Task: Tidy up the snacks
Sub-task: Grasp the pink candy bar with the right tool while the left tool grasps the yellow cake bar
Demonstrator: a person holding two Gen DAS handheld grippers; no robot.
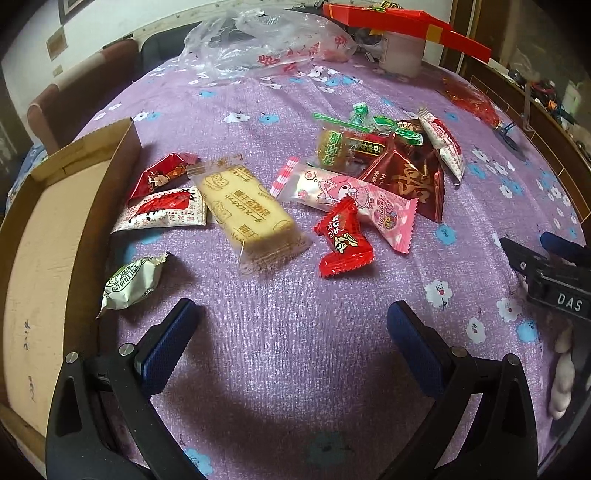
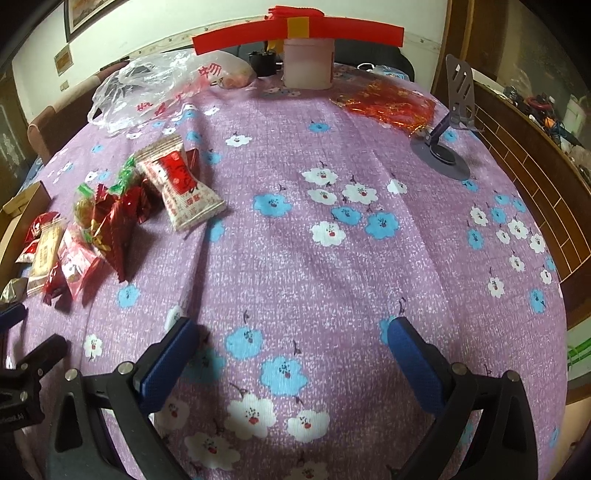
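Several wrapped snacks lie scattered on the purple flowered tablecloth (image 1: 295, 332). A yellow biscuit pack (image 1: 247, 206), a small red candy packet (image 1: 341, 240), a pink cartoon packet (image 1: 351, 194) and a green-white packet (image 1: 129, 284) sit ahead of my left gripper (image 1: 291, 328), which is open and holds nothing. An open cardboard box (image 1: 48, 236) stands at the left. My right gripper (image 2: 291, 343) is open over bare cloth, with the snack pile (image 2: 110, 218) and a white-red packet (image 2: 181, 184) to its far left.
A crumpled clear plastic bag (image 1: 258, 40) and a pink tub (image 2: 308, 62) under a long red box (image 2: 295, 31) stand at the back. A grey phone stand (image 2: 447, 147) and red foil wrapping (image 2: 388, 103) are at the right. The table edge curves along the right.
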